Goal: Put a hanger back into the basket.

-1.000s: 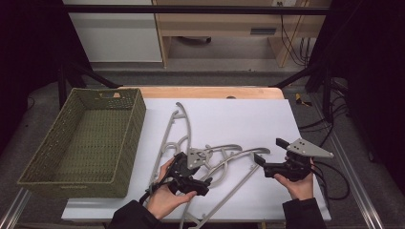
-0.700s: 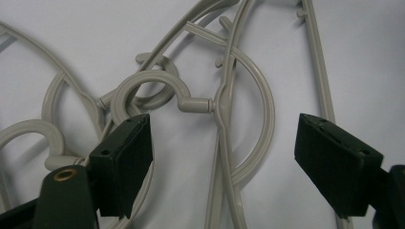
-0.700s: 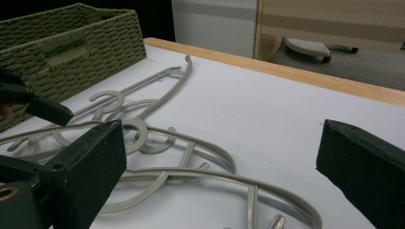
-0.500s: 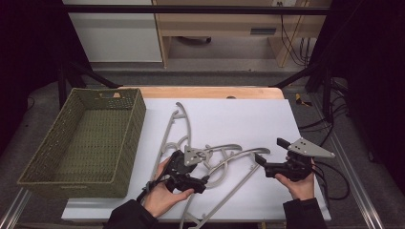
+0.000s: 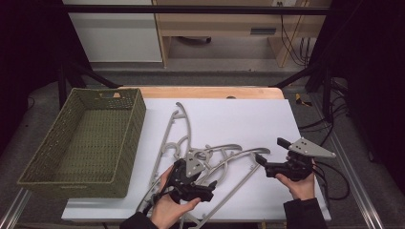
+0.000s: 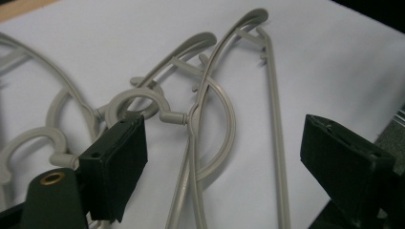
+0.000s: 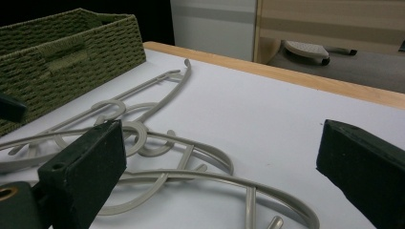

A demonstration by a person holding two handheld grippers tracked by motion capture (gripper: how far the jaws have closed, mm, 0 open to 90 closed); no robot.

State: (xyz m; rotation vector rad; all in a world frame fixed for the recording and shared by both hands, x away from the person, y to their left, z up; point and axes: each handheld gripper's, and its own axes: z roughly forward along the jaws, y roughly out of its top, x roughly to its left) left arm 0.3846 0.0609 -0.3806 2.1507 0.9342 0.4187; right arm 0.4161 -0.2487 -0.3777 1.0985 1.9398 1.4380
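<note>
In the high view a tangle of grey hangers (image 5: 210, 157) lies on the white table (image 5: 239, 119) at lower centre, right of the green basket (image 5: 86, 143). The left gripper (image 5: 188, 167) sits over the hangers at lower centre, jaws wide, having just opened further; hanger bars lie between them unpressed. The right gripper (image 5: 267, 164), lower right, stands wide open and holds nothing, just beside a hanger tip

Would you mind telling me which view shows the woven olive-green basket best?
The high view: the woven olive-green basket appears whole, open-topped, left of the white sheet. The right gripper view catches its side wall.
</note>
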